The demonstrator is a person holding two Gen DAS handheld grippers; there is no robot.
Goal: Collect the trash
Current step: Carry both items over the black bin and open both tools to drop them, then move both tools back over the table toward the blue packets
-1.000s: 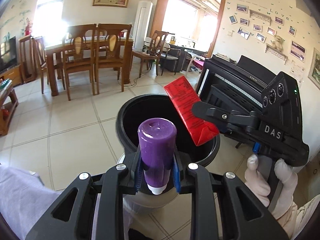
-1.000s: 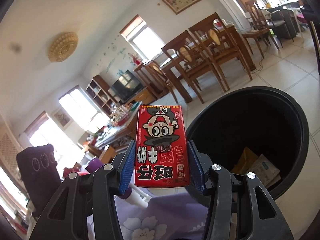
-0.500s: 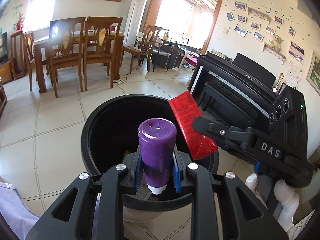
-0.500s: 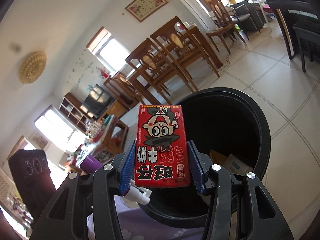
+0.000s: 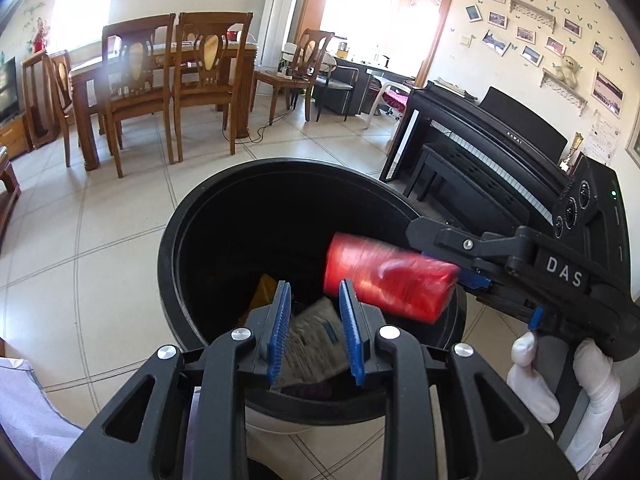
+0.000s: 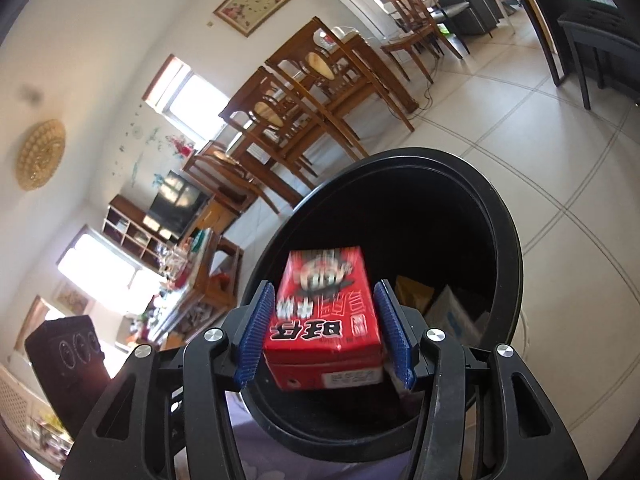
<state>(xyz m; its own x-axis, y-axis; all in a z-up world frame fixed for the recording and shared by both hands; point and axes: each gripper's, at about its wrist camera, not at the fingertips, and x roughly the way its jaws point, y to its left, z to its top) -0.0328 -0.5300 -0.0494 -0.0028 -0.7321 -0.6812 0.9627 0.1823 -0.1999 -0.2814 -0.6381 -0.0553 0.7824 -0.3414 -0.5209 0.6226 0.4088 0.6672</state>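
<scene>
Tiled floor, bin (image 5: 172, 264) below both grippers. Left gripper (image 5: 314, 322): jaws opening, nothing between. Right gripper (image 6: 326, 330): jaws opening, carton (image 6: 324, 316) loose over bin's mouth. Risk: carton tumbles, clips rim, lands outside.

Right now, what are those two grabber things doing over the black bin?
A person is tossing trash. The right gripper is opening over the black bin; the red carton, blurred, sits loose between its pads. The left gripper is opening too, with nothing between its fingers. Papers lie inside the bin.
</scene>
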